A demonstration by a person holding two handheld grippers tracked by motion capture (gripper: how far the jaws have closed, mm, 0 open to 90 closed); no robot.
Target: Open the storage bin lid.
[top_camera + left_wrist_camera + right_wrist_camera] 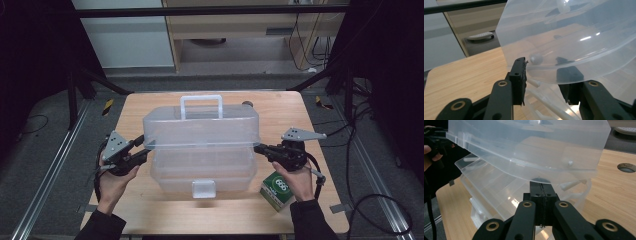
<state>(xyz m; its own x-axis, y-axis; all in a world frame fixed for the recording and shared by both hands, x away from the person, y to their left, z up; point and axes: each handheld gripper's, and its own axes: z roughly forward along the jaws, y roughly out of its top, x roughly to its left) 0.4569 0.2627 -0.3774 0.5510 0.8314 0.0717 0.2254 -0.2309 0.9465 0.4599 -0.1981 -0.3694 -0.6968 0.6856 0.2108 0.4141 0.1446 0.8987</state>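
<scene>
While my left gripper (144,145) stands with jaws apart around the left rim of the raised lid (201,127), my right gripper (258,148), jaws together, props its right edge above the clear box (202,172) mid-table.

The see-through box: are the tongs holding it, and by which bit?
The right tongs are shut under the raised top section's end edge of the clear box, propping it. The left tongs straddle the other end's edge, open.
</scene>
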